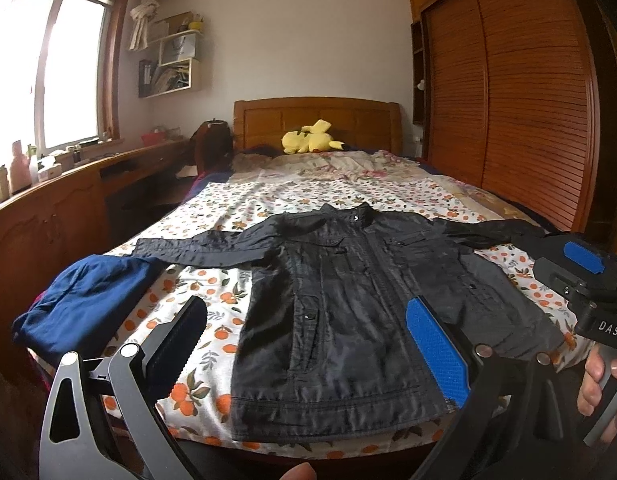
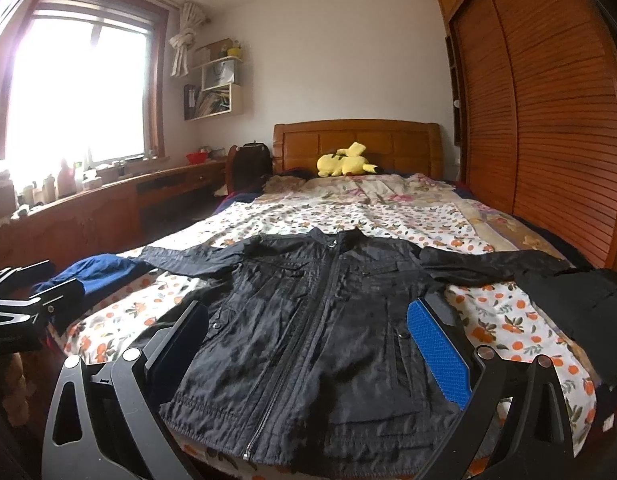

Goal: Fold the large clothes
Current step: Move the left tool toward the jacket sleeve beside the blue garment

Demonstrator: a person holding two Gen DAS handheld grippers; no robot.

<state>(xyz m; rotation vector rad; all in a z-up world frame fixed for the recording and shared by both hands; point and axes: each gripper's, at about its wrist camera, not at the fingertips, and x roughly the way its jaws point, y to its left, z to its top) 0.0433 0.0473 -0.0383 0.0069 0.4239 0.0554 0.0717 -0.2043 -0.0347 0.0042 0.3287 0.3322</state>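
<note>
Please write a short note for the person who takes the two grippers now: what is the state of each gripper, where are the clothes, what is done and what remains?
Left gripper: open, holds nothing, above the near edge of the bed.
Right gripper: open, holds nothing, also at the near edge.
Black jacket: spread flat on the bed, front side up, zipped, both sleeves out to the sides, hem toward you.
Blue garment: lies in a loose heap at the left corner, beside the jacket's sleeve.
Dark garment: lies at the right edge, by the other sleeve.
Done: jacket is laid out.
Left: every fold; no sleeve is folded in yet.
</note>
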